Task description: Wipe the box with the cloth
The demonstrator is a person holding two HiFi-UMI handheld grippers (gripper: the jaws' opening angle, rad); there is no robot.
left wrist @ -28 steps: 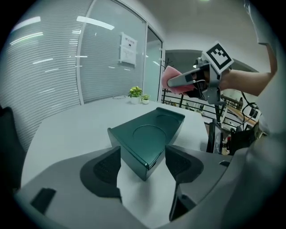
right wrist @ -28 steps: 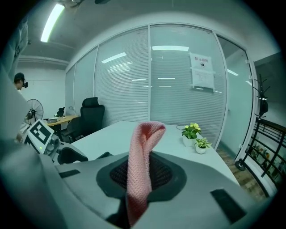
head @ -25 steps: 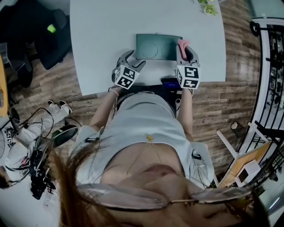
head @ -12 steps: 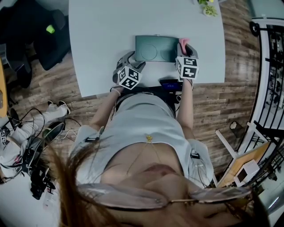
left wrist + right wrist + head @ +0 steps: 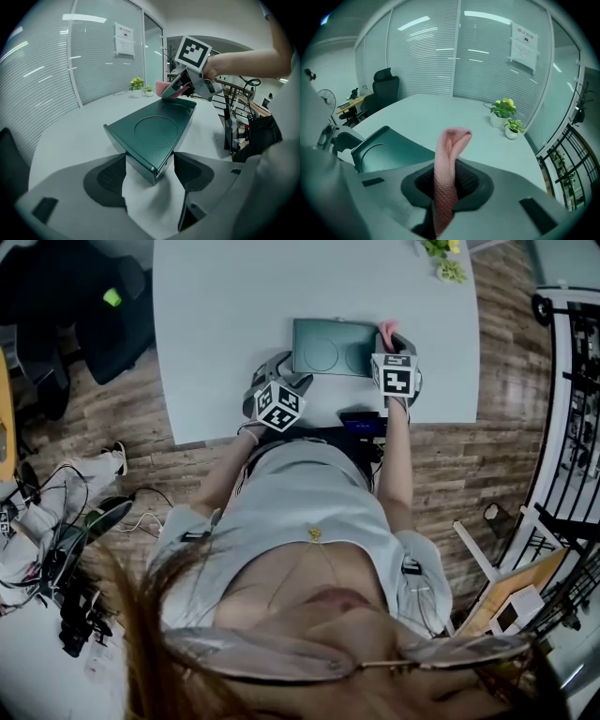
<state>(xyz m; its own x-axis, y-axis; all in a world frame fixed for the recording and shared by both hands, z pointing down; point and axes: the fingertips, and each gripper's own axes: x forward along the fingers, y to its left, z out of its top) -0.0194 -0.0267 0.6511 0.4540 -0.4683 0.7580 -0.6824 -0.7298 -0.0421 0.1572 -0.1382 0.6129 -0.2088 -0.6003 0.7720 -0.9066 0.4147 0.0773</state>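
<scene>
A flat dark green box (image 5: 334, 346) lies on the white table (image 5: 234, 306) near its front edge. My left gripper (image 5: 281, 373) is open, its jaws on either side of the box's (image 5: 154, 136) near left corner without touching it. My right gripper (image 5: 396, 345) is shut on a pink knitted cloth (image 5: 385, 332), held at the box's right end. In the right gripper view the cloth (image 5: 447, 173) stands up folded between the pads, with the box (image 5: 386, 150) at lower left. The left gripper view shows the right gripper (image 5: 180, 86) with the cloth (image 5: 164, 89) over the box's far end.
Two small potted plants (image 5: 442, 259) stand at the table's far right. A black office chair (image 5: 89, 310) is left of the table. Cables and gear (image 5: 56, 549) lie on the wooden floor at left. A metal rack (image 5: 572, 399) stands at right.
Both grippers have moved forward toward the box. The right gripper with the cloth now sits at the box's right end, and the left gripper has reached the near left corner.
</scene>
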